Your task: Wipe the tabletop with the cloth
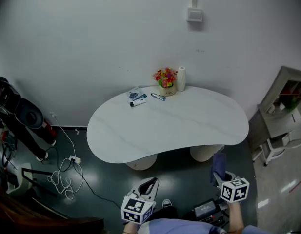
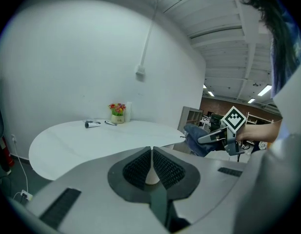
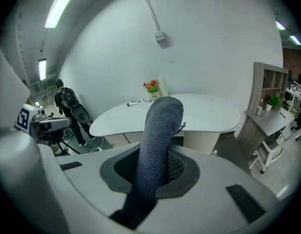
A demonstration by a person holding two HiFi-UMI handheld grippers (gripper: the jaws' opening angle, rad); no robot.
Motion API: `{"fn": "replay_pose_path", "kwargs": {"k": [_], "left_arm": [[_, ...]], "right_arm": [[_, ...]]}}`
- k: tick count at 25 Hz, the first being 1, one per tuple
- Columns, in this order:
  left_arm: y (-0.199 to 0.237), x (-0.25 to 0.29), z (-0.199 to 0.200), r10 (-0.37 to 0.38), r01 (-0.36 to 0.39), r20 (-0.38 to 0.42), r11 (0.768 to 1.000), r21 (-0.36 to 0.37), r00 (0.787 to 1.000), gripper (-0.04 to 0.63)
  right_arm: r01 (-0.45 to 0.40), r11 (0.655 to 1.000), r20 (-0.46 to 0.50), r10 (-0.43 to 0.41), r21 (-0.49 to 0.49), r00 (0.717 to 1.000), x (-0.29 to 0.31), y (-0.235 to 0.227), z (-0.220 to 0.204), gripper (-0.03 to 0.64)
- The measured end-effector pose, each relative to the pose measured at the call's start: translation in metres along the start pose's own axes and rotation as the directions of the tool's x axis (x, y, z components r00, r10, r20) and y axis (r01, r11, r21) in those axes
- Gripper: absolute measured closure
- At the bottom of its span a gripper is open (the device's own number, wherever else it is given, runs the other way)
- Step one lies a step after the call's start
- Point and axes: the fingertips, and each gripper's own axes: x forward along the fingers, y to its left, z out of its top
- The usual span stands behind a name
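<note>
Near the kidney-shaped tabletop [image 1: 179, 126], right hand-held gripper [image 1: 218, 177] pinches nubby cloth [image 3: 157, 130].

The person is wearing a pale blue top [image 1: 182, 226]. The pale grey plastic left hand-held gripper [image 2: 151, 155] is showing black ribbed pads [image 2: 138, 168] and dark oblong slots [image 2: 62, 206]; the matching right hand-held gripper [image 3: 160, 167] is looking alike. Each is carrying a white cube [image 1: 136, 210] printed with black square markers.

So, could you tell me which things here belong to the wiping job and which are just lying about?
Job: dark blue knitted cloth, clamped in the right claw; white kidney-shaped tabletop.
Lying about: pot of red and yellow flowers; white upright roll; small tube; small patterned packet; white floor cables.
</note>
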Motion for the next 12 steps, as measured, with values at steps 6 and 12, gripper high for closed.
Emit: {"fn": "replay_pose_path", "kwargs": {"k": [6, 12], "left_arm": [[-0.031, 0.001, 0.006, -0.007, 0.006, 0.016, 1.000, 0.015, 1.000, 0.577], [-0.092, -0.002, 0.007, -0.024, 0.025, 0.042, 1.000, -0.011, 0.999, 0.577]], "right_arm": [[-0.010, 1.000, 0.024, 0.010, -0.008, 1.000, -0.027, -0.007, -0.005, 0.546], [-0.056, 0.997, 0.029, 0.057, -0.060, 0.998, -0.069, -0.014, -0.032, 0.546]]}}
